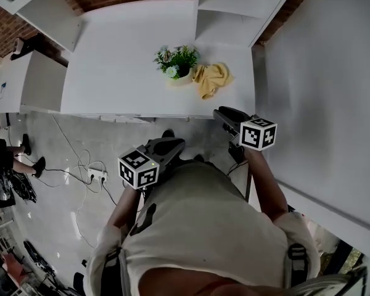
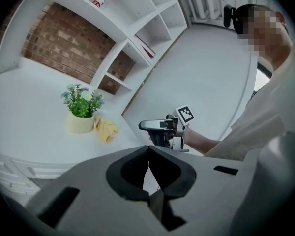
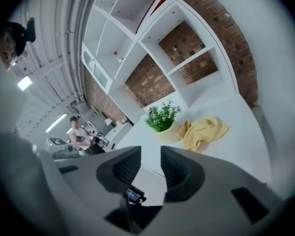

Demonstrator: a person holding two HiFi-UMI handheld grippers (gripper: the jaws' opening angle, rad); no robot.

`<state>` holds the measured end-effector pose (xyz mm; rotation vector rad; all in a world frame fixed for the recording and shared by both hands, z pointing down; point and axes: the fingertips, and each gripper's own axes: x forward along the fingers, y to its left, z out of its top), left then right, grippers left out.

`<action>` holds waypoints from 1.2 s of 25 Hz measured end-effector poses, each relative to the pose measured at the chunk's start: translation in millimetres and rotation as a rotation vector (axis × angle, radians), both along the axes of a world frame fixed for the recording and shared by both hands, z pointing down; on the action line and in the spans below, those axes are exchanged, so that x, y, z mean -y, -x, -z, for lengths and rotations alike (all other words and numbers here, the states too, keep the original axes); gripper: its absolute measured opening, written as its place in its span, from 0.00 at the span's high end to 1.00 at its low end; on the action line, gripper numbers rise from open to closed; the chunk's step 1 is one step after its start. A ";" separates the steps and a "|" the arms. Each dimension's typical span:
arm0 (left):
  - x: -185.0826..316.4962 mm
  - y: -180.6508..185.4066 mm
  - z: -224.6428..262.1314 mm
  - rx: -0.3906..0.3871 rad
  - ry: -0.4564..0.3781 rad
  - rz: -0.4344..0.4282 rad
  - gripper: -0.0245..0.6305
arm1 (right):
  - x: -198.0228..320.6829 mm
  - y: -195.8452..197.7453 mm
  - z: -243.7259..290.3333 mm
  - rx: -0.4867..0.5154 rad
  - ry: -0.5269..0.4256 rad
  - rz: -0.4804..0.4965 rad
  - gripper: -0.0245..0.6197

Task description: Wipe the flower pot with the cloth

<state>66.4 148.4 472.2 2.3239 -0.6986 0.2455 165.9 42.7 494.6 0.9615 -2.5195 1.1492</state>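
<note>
Head view, table (image 1: 111, 60): white, seen from above. A white shelf unit (image 1: 234, 11) stands at its far right corner.
Head view, flower pot (image 1: 181, 76): pale and upright, with a green plant (image 1: 180, 58) in it. I place it toward the table's right end, nearer the front edge than the back edge.
Head view, cloth (image 1: 211, 79): yellow and crumpled, lying on the table at the pot's right side. It is against the pot or very nearly so, and free of both grippers.
Head view, left gripper (image 1: 168, 144): off the table, over the floor (image 1: 61, 140), short of the front edge.
Head view, right gripper (image 1: 227, 116): its tip is at the front edge near the right front corner, apart from the cloth.
Left gripper view, left gripper (image 2: 148, 151): jaws pressed together, nothing between them.
Left gripper view, flower pot (image 2: 80, 123): ahead and to the left on the table, with the cloth (image 2: 107, 129) just beside it.
Left gripper view, right gripper (image 2: 160, 127): held in the air past the table's right front corner.
Right gripper view, right gripper (image 3: 151, 154): jaws spread, the gap between them bare.
Right gripper view, flower pot (image 3: 168, 133): upright on the table beyond the jaws.
Right gripper view, cloth (image 3: 204, 132): heaped at the pot's right, toward the table's right edge.
Right gripper view, background: a person (image 3: 78, 134) well beyond the table's left end.
</note>
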 end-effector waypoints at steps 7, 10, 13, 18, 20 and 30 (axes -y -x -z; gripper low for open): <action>49.7 76.2 6.1 -0.068 0.008 0.015 0.93 | 75.0 7.9 -13.5 -0.231 0.018 -0.129 0.49; 65.9 101.9 2.2 -0.087 0.014 0.010 0.93 | 94.7 15.9 -24.0 -0.274 0.047 -0.171 0.47; 82.3 119.6 -4.2 -0.090 0.026 0.003 0.93 | 113.3 19.2 -39.5 -0.328 0.065 -0.195 0.46; 102.1 121.0 -8.0 -0.076 0.027 0.000 0.93 | 137.4 1.8 -89.9 -0.435 0.141 -0.199 0.46; 109.5 119.4 -7.7 -0.065 0.024 0.012 0.93 | 146.6 -1.5 -109.1 -0.476 0.161 -0.176 0.46; 145.5 103.1 -5.0 -0.005 0.021 0.132 0.93 | 165.2 -17.0 -172.0 -0.675 0.132 0.006 0.71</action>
